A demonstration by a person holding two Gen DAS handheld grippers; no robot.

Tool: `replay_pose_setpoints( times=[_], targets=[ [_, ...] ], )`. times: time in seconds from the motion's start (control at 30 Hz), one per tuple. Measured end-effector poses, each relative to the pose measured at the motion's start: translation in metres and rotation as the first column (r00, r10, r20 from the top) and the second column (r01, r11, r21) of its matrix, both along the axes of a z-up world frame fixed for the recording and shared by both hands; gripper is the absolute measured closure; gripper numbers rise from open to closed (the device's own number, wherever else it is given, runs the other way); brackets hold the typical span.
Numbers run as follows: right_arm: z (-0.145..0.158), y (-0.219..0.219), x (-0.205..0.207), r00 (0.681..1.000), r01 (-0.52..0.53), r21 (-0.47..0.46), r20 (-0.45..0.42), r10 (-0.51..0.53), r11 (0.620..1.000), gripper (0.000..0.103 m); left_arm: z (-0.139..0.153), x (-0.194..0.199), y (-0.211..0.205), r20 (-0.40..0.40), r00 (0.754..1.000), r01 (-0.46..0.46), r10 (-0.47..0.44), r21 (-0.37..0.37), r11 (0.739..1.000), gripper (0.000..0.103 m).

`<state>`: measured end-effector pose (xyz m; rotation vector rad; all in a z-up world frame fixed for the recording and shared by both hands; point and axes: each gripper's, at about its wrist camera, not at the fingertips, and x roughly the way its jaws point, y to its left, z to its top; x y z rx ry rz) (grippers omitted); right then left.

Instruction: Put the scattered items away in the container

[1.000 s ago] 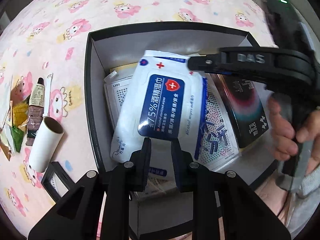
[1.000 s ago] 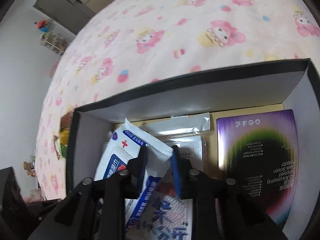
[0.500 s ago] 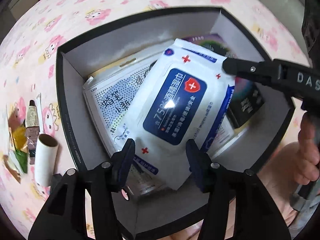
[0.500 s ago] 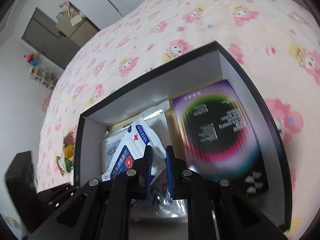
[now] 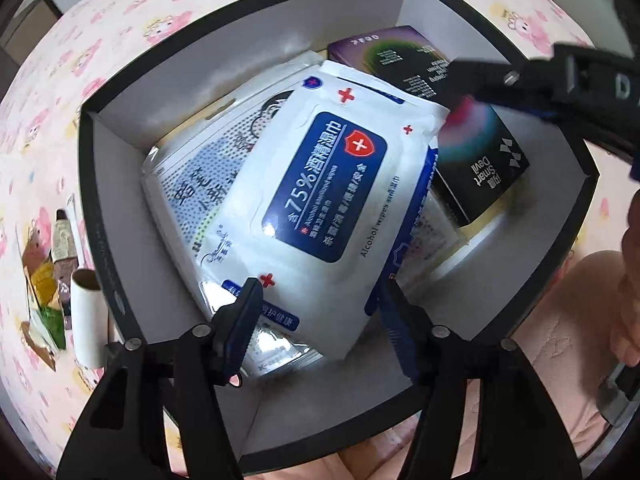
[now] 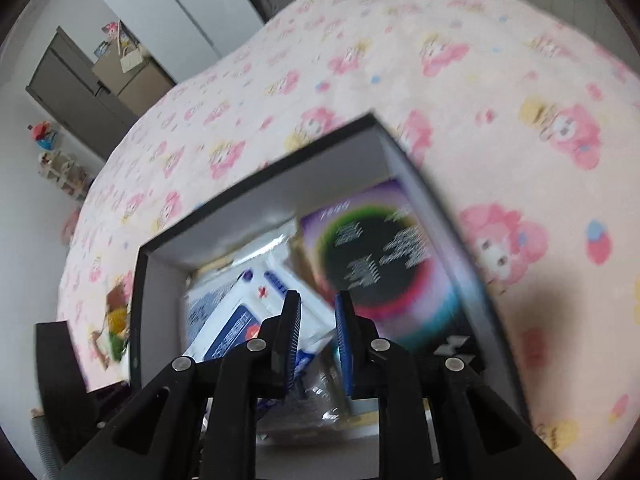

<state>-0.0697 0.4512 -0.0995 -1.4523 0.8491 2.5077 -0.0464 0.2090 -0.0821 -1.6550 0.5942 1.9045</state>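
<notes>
Fingers of the left gripper [image 5: 320,300] stand spread wide above the near end of the wipes pack [image 5: 320,184], holding nothing. That pack lies slanted inside the black box [image 5: 96,208], atop printed packets, beside a purple carton [image 5: 476,148]. Farther right, the right gripper [image 6: 316,320] hovers parted and empty. Left, outside the box, lies a cardboard tube [image 5: 86,320].

A pink cartoon-print bedsheet [image 6: 460,92] covers the bed. Beyond it stand a dark cabinet [image 6: 76,92], a cardboard box [image 6: 132,76] and a white door [image 6: 168,8]. Small toys [image 6: 46,140] sit against the wall.
</notes>
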Motion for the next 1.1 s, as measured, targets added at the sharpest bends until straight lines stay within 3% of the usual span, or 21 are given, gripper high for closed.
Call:
replay_pose_setpoints(
  times=[0.23,0.3,0.4,0.53,0.63,0.67,0.73,0.83,0.93,1.1],
  targets=[
    [-0.01,-0.008,-0.01,0.998,-0.058,-0.035,0.035,0.059,0.998,0.088,0.0,-0.012,-0.003,-0.011,0.999,0.034,-0.035,-0.036,0.999,0.029],
    [-0.012,-0.008,-0.011,0.997,-0.06,-0.045,0.041,0.061,0.997,0.088,0.001,-0.017,-0.007,-0.034,0.999,0.024,-0.026,-0.056,0.998,0.039],
    [-0.015,-0.01,-0.011,0.996,-0.072,-0.064,0.05,0.075,0.995,0.088,0.006,-0.035,-0.024,-0.043,0.998,-0.051,0.049,-0.065,0.997,0.037],
    [-0.017,-0.018,-0.013,0.992,-0.106,-0.067,0.06,0.11,0.992,0.087,0.013,-0.05,-0.032,-0.116,0.99,-0.098,0.085,-0.107,0.989,0.047],
    [-0.016,-0.023,-0.013,0.99,-0.123,-0.057,0.067,0.127,0.991,0.087,0.017,-0.053,-0.037,-0.105,0.988,-0.125,0.116,-0.089,0.988,0.057],
    [-0.016,-0.024,-0.012,0.989,-0.126,-0.054,0.069,0.13,0.99,0.087,0.017,-0.05,-0.036,-0.092,0.99,-0.114,0.106,-0.084,0.99,0.056],
    [-0.015,-0.023,-0.011,0.99,-0.119,-0.049,0.066,0.122,0.992,0.087,0.018,-0.044,-0.036,-0.065,0.994,-0.092,0.088,-0.072,0.993,0.041],
    [-0.012,-0.017,-0.008,0.995,-0.083,-0.04,0.055,0.085,0.996,0.087,0.02,-0.035,-0.034,-0.024,0.998,-0.06,0.059,-0.053,0.997,0.04],
    [-0.014,-0.017,-0.008,0.994,-0.08,-0.028,0.068,0.082,0.996,0.087,0.022,-0.026,-0.033,0.015,0.999,-0.028,0.029,-0.032,0.999,0.032],
    [-0.019,-0.029,-0.011,0.983,-0.14,0.007,0.12,0.138,0.99,0.087,0.008,-0.023,-0.02,-0.035,0.999,0.017,-0.022,-0.142,0.99,0.031]
  ],
)
